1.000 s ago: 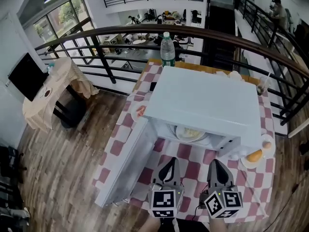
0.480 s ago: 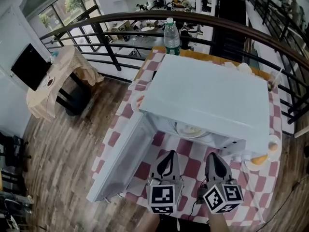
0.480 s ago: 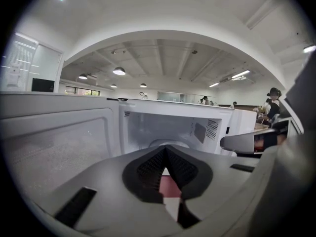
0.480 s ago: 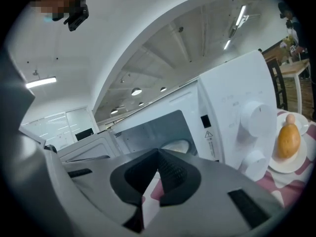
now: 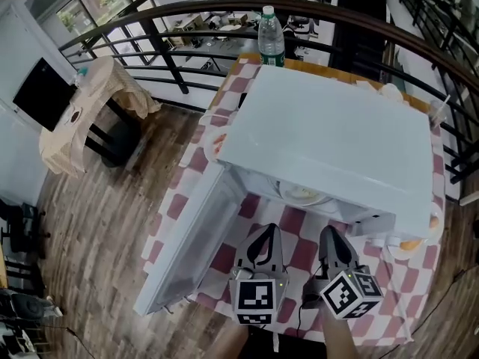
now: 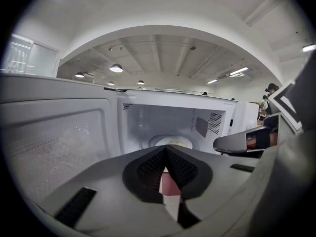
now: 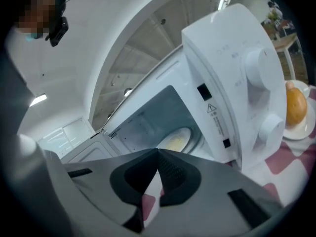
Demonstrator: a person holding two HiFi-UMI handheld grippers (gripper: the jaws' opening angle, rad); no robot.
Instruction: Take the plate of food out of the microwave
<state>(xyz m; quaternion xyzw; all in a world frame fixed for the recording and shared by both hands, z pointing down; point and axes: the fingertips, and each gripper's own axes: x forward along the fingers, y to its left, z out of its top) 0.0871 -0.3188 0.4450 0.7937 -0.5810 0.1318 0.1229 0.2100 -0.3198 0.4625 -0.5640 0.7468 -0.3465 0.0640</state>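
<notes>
Both of your grippers have come a little nearer to the oven mouth than a second ago, and the right gripper (image 5: 330, 236) has rolled somewhat to the side. The table with the red-and-white checked cloth (image 5: 296, 234) carries the white box-shaped microwave oven (image 5: 329, 144). Its white door (image 5: 187, 247) hangs wide open to your left, so the cavity is free to reach. Inside, on the turntable, sits the round white plate of pale yellow food (image 6: 171, 142), not yet touched. Right of the oven, a small white saucer (image 7: 301, 131) holds a round orange-brown piece of food (image 7: 295, 106). The left gripper (image 5: 265, 232) and the right one both have their jaws pressed together with nothing between. I think you must open them before taking the plate rim.
</notes>
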